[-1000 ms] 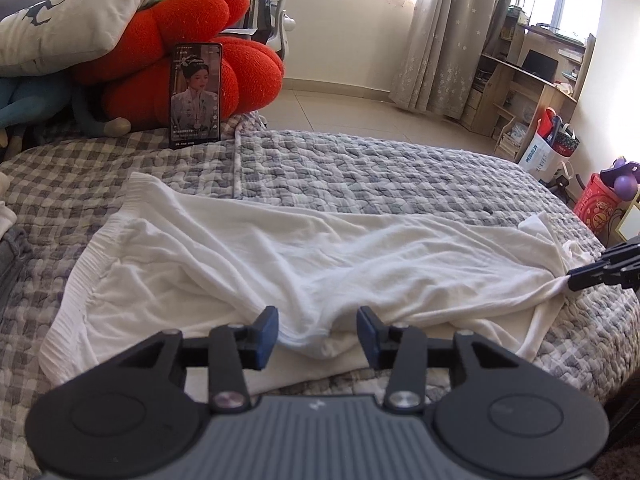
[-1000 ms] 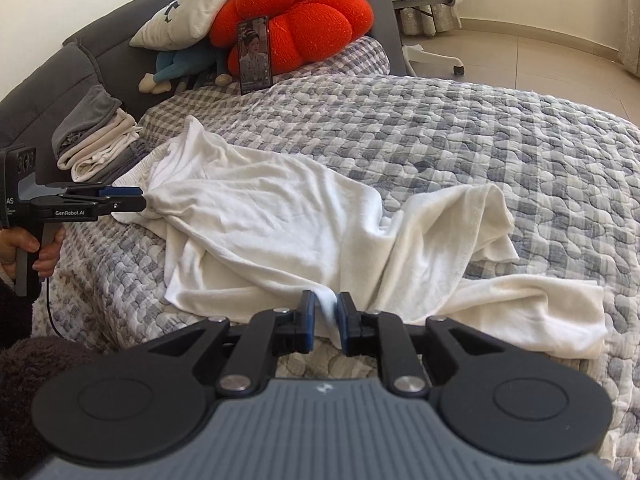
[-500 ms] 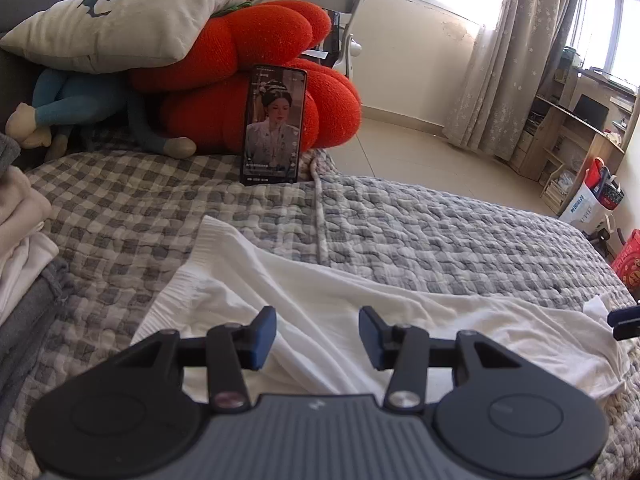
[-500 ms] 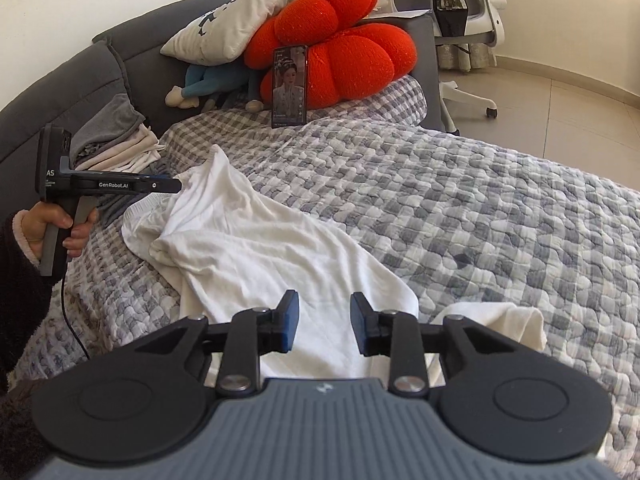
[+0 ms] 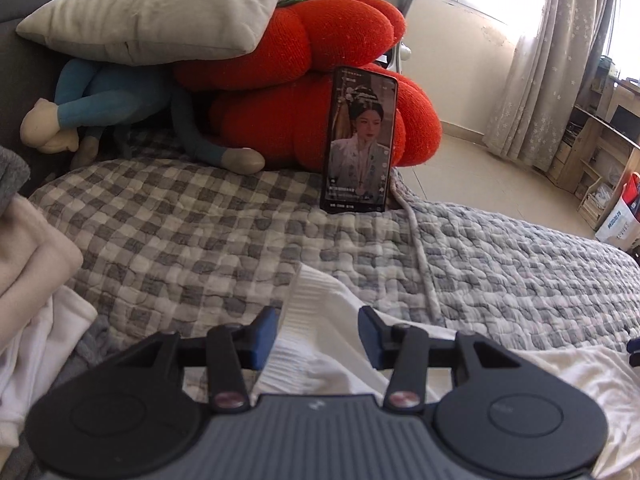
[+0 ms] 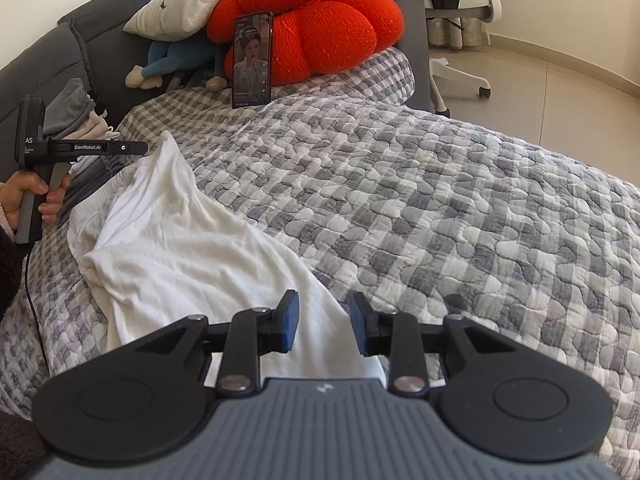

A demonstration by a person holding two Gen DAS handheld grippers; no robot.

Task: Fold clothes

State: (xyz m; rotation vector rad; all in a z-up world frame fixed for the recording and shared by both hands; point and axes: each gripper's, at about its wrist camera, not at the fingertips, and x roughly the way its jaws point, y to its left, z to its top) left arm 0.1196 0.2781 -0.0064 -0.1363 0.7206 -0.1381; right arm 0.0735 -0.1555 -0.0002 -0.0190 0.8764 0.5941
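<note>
Right wrist view: a white garment (image 6: 192, 248) lies rumpled on the bed (image 6: 460, 208). Right hand-held gripper (image 6: 323, 322) is released above its near edge. Left hand-held gripper (image 5: 316, 334) is released too, over the ribbed waistband.

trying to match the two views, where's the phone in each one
Left wrist: phone upright just right of centre, upper half, leaning on the red cushion.
Right wrist: phone upper left of centre, against the same cushion.
Shared landmark: the red cushion.
</note>
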